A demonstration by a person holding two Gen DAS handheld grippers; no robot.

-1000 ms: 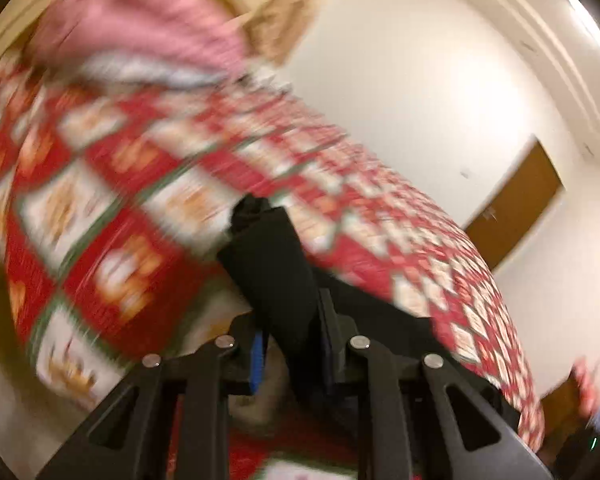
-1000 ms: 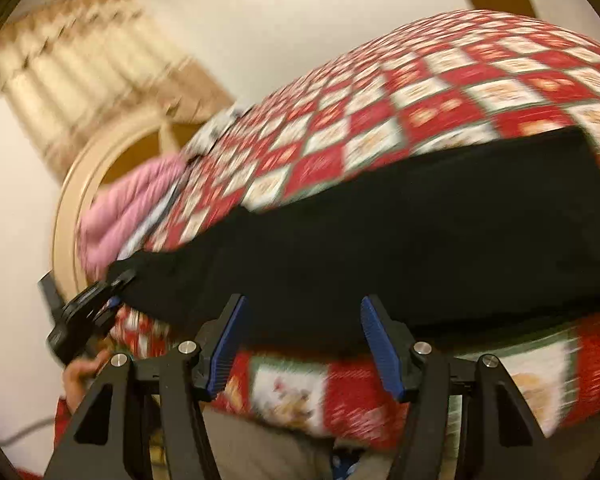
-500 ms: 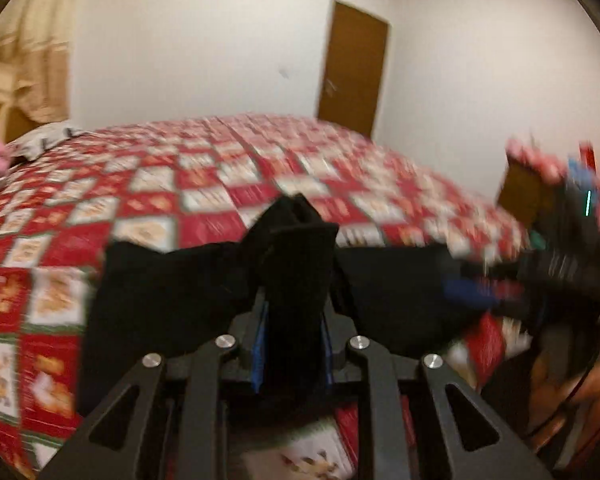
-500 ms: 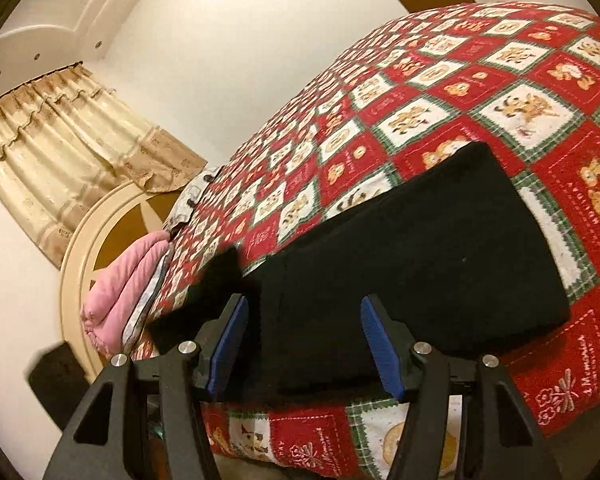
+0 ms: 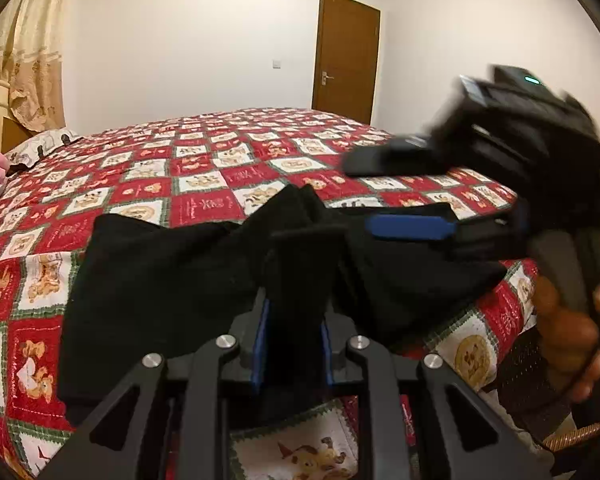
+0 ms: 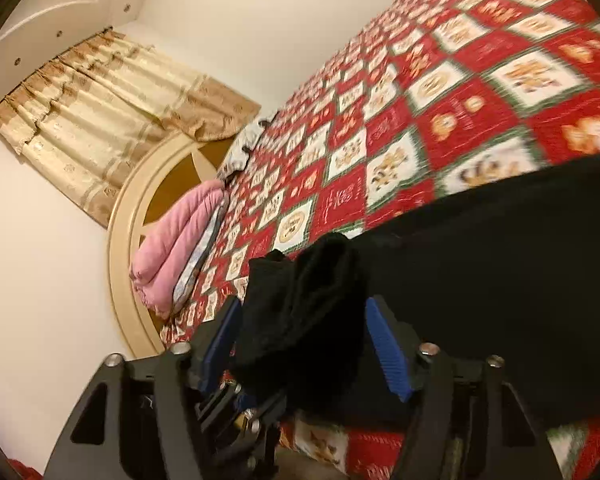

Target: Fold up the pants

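Both claws, left (image 5: 292, 344) clamped, meet black pants (image 5: 160, 272).

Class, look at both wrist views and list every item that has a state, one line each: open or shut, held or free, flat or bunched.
left hand-held gripper: shut on the pants
right hand-held gripper: open, around a bunched pants end
pants: black, partly folded, one end lifted, the rest lying on the bedspread
door: shut
curtain: drawn
bedspread: spread flat
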